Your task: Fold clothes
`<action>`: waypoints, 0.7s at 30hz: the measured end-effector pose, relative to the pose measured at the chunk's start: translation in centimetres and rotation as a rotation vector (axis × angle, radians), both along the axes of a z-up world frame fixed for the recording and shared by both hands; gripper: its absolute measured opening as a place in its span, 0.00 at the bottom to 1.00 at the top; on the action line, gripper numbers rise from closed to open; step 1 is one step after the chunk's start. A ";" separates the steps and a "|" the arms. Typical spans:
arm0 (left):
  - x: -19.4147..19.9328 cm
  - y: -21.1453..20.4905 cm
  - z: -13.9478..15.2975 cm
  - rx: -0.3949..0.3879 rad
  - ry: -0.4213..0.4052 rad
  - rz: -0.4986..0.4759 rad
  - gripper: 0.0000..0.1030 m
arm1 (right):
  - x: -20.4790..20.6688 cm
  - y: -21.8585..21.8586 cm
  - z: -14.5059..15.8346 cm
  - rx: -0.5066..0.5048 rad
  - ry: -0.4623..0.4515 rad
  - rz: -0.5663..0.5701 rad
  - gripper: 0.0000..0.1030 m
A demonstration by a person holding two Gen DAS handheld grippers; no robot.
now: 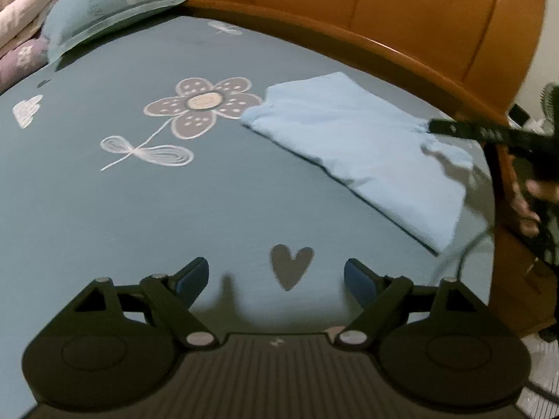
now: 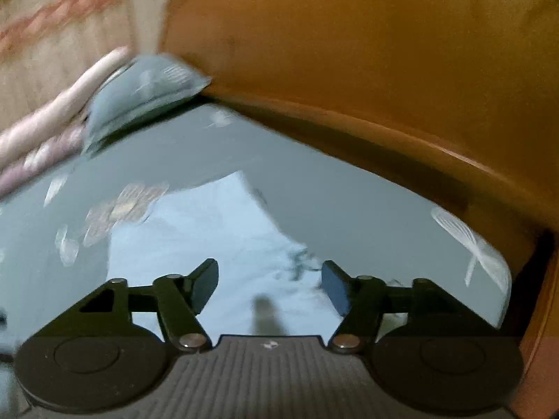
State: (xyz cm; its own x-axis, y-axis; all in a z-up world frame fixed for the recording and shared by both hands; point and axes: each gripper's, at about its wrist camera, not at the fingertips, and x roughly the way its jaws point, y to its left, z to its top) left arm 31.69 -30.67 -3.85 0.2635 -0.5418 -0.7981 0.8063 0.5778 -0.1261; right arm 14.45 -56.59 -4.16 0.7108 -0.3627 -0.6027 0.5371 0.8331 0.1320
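Observation:
A light blue garment lies folded flat on the teal bed sheet, at the right near the headboard. My left gripper is open and empty, low over the sheet just short of a grey heart print, well away from the garment. My right gripper is open and empty, hovering over the near edge of the garment; the right wrist view is blurred. In the left wrist view its fingers reach in from the right over the garment's right edge.
An orange-brown headboard curves along the back and right of the bed. A teal pillow and folded pink and purple bedding sit at the far left. A flower print lies left of the garment.

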 end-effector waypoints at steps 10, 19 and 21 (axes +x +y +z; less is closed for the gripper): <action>0.3 2.1 0.3 0.005 -0.021 0.081 0.82 | 4.6 1.1 0.6 -0.027 0.105 0.191 0.90; 1.0 6.6 1.1 0.014 -0.060 0.251 0.84 | 16.4 -1.6 1.0 0.191 0.030 0.432 1.00; 1.0 7.8 1.1 0.021 -0.051 0.284 0.84 | 18.5 -2.2 -0.4 0.218 0.058 0.430 1.00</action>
State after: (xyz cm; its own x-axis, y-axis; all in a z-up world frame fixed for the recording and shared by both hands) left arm 32.66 -22.90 -2.71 0.4427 -0.4239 -0.7901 0.6169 0.7835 -0.0747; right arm 32.95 -58.77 -4.54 0.7312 0.0957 -0.6754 0.1620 0.9374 0.3083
